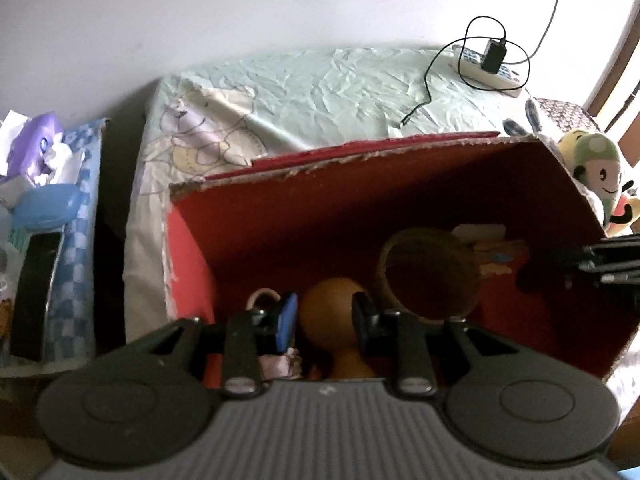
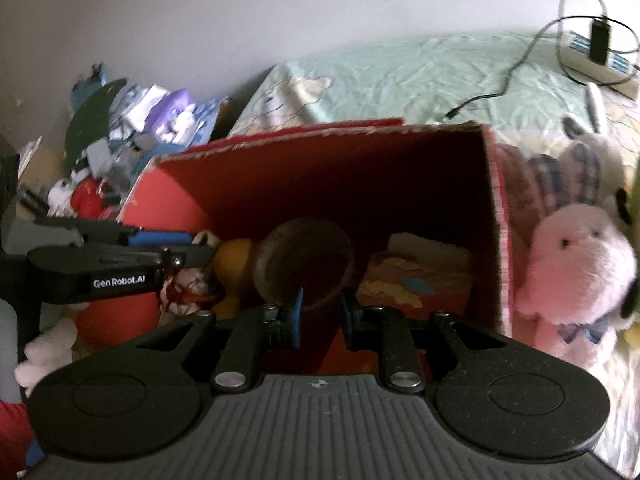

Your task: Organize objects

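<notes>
Both sets of tongs hang over the red box (image 2: pixel 360 168) on the bed (image 1: pixel 320 84), so stowing is the step in hand. Low in the left view, the left tongs (image 1: pixel 324 322) clench an orange toy (image 1: pixel 340 312) inside it. The right tongs (image 2: pixel 320 316), bottom centre of their view, stand parted and empty above a brown cup (image 2: pixel 306 264). Next, I'd guess: release the toy, then fetch the pink plush (image 2: pixel 576 268) just outside the wall.

Both views dim, soft, slightly blurred. Daylight from about 2 o'clock brightens the wall (image 1: pixel 280 8) and the pale bedsheet (image 1: pixel 340 92). Red box (image 1: pixel 400 200) interior deep in shadow, contents murky. Strong fisheye bowing and dark vignette at the corners. Pink plush (image 2: pixel 576 264) at 3 o'clock smeared, overexposed.
</notes>
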The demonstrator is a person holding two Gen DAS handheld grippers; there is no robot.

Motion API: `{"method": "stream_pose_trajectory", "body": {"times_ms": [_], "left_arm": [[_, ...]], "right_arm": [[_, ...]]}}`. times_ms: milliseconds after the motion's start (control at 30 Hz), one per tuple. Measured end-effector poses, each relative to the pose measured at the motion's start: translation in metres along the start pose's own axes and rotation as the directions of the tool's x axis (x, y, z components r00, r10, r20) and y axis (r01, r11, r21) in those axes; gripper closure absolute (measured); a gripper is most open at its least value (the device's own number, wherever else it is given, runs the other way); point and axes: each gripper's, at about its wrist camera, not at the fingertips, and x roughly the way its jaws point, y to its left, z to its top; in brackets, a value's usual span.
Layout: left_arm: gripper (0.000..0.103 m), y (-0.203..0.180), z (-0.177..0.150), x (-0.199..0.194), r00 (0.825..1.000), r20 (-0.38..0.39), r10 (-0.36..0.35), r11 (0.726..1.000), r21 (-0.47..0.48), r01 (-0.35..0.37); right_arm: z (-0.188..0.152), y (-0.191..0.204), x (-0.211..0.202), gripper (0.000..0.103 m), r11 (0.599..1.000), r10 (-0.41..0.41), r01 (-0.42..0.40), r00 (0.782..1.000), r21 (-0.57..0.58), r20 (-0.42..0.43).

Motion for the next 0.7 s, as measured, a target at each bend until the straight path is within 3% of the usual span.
{"method": "stream_pose_trajectory", "body": {"times_ms": [200,267,367,500,633,700], "left_arm": [[0.073,-0.012,-0.004,-0.012,1.0,0.026,-0.006,1.0,-0.028,0.007],[0.059,-0.019,-0.003,-0.016,0.999,0.035,-0.018,0.999,-0.038,0.019],[0.046,-0.032,-0.001,-0.025,0.998,0.063,-0.009,0.999,-0.051,0.012],[0.045,-0.054,0.006,-0.037,0.995,0.094,-0.012,0.998,-0.061,0.018],[0.043,-0.079,0.016,-0.048,0.992,0.12,-0.037,0.997,-0.062,0.044],[0.042,-0.094,0.024,-0.054,0.986,0.145,-0.082,0.994,-0.059,0.092]], "right_arm": [[0.0,0.005,-0.002,0.081,0.996,0.044,-0.043,0.999,-0.076,0.013],[0.0,0.003,-0.011,0.081,0.994,0.069,-0.064,0.997,-0.089,0.047],[0.002,-0.008,-0.025,0.081,0.993,0.098,-0.091,0.991,-0.081,0.089],[0.006,-0.025,-0.054,0.081,0.986,0.167,-0.161,0.973,-0.05,0.158],[0.005,-0.04,-0.087,0.081,0.987,0.159,-0.15,0.957,-0.057,0.242],[0.003,-0.053,-0.103,0.081,0.988,0.151,-0.146,0.951,-0.039,0.271]]}}
